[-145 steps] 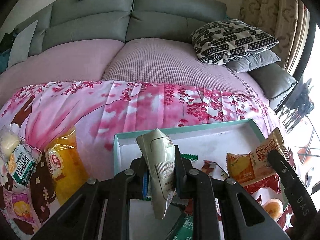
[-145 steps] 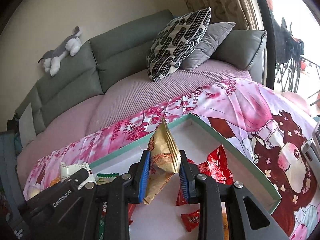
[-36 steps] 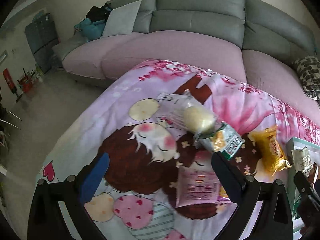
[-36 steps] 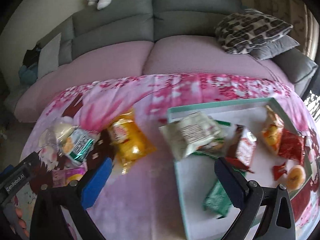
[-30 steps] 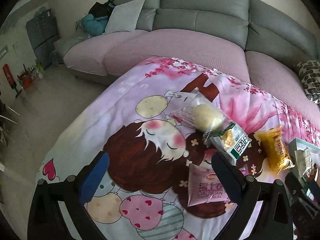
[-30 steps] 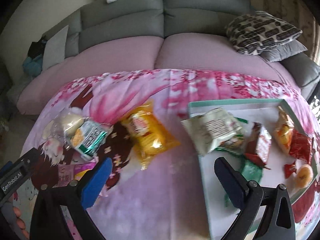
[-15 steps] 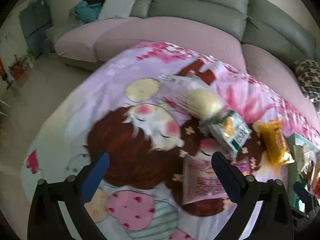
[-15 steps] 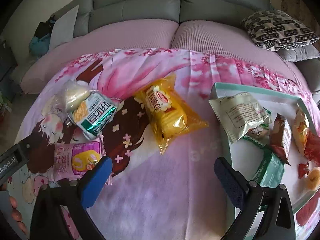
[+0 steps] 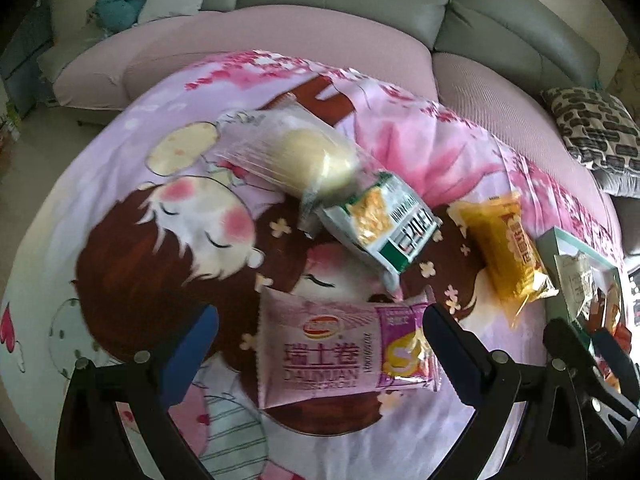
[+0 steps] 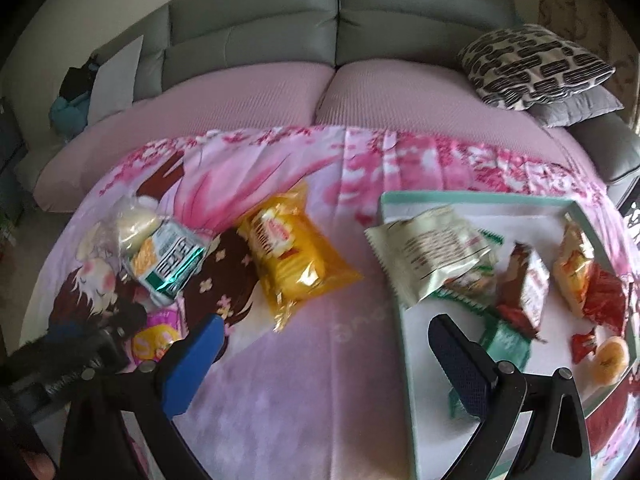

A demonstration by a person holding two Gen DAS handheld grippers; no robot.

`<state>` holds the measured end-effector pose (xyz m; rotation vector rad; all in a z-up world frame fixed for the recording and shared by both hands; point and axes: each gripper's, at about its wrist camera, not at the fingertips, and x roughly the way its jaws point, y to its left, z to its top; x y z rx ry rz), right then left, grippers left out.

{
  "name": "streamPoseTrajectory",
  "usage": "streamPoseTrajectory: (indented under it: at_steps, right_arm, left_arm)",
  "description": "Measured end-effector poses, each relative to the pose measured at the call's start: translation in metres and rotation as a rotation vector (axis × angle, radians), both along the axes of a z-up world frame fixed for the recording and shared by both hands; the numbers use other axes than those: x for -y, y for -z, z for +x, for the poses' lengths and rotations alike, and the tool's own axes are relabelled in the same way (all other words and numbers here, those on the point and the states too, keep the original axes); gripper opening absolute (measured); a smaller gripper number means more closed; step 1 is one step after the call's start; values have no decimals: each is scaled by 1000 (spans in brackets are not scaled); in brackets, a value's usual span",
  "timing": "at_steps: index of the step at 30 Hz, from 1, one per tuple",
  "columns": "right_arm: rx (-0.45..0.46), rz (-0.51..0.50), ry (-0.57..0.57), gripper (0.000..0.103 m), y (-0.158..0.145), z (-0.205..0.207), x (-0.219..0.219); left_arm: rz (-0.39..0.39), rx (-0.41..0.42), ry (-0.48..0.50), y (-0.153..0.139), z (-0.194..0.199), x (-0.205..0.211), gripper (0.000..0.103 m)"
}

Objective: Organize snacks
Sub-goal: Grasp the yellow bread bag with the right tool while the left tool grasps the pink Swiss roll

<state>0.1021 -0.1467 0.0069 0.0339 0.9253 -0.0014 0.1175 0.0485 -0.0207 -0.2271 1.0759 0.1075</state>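
Straddling a pink swiss-roll packet (image 9: 344,354), the left gripper (image 9: 316,344) is seen with its jaws spread wide and nothing held between them; the packet lies flat on the printed pink cloth (image 9: 152,216) between the two blue-padded fingers, and contact cannot be judged. Beyond it a green-and-white packet (image 9: 384,224) is laid partly under a clear-wrapped pale bun (image 9: 296,156), and a yellow packet (image 9: 508,248) is set to their right, near the teal-rimmed tray (image 9: 550,240) at the frame's edge.

From the right wrist view, the right gripper (image 10: 324,356) is shown equally wide apart and empty, held above bare cloth between the yellow packet (image 10: 296,256) and the tray (image 10: 400,312). A pale green packet (image 10: 428,248) is propped over the tray's left rim, partly inside. Further into the tray a brown-and-white packet (image 10: 526,284), an orange-and-white packet (image 10: 572,268), red packets (image 10: 604,300), a green packet (image 10: 504,344) and a small round pastry (image 10: 610,360) are scattered. The left gripper's body is visible at lower left, beside the swiss-roll packet (image 10: 156,336). A grey sofa (image 10: 280,32) with a black-and-white patterned cushion (image 10: 532,64) is seen behind the cloth
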Motion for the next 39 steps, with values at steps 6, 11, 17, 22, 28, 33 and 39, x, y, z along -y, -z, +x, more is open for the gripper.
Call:
streamPoseTrajectory:
  at_steps: [6, 11, 17, 22, 28, 33, 39]
  right_arm:
    - [16, 11, -1, 103, 3, 4, 8]
    - [63, -2, -15, 103, -3, 2, 9]
    - [63, -19, -31, 103, 0, 4, 4]
    - [72, -33, -46, 103, 1, 4, 1]
    - [80, -44, -59, 103, 0, 6, -2]
    - [79, -46, -71, 103, 1, 10, -4]
    - [77, -50, -88, 103, 1, 18, -9]
  left_arm:
    - [10, -47, 44, 15, 5, 14, 102]
    - [3, -53, 47, 20, 5, 15, 102]
    - [16, -63, 88, 23, 10, 24, 102]
    - [35, -66, 94, 26, 12, 28, 102]
    - [29, -44, 85, 25, 12, 32, 101]
    - [17, -34, 87, 23, 10, 25, 99]
    - [-6, -18, 70, 22, 7, 21, 96]
